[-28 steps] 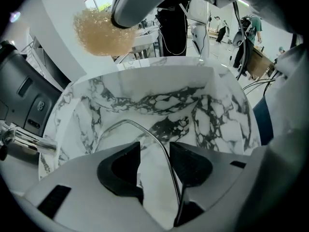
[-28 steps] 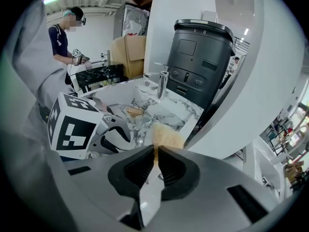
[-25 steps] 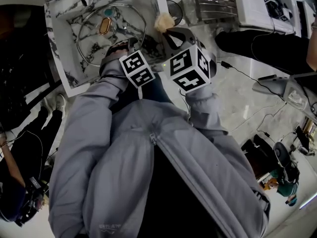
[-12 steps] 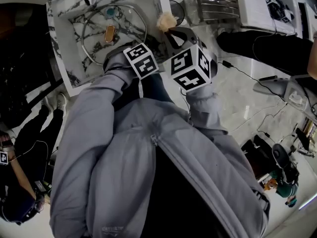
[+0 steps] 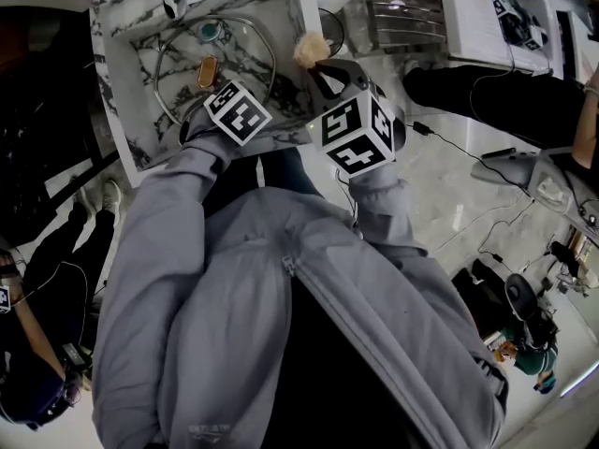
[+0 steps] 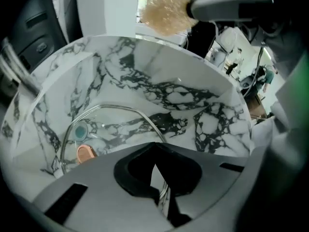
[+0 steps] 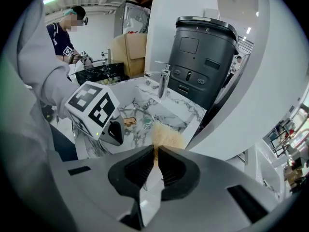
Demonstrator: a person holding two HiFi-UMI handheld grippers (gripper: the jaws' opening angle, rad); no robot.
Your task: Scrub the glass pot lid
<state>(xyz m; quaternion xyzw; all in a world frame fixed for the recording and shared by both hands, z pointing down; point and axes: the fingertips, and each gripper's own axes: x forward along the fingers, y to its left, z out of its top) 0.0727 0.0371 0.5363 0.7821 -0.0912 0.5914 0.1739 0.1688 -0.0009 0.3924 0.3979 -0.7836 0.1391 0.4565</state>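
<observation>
Sink (image 5: 120,73) check | left claw (image 6: 157,151) clamped on glass pot lid (image 5: 234,59) rim, roughly 5 o'clock | right claw (image 7: 155,151) pinching tan scrubber (image 7: 166,137), 3 o'clock of lid

Left gripper (image 6: 157,170) tight on glass lid (image 6: 113,124), marble sink (image 6: 203,124)

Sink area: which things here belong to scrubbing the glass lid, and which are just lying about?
In use: glass pot lid, rim in left gripper; scrub brush in right gripper; marble sink.
Lying about: faucet, black bin, wire rack, floor cables.
</observation>
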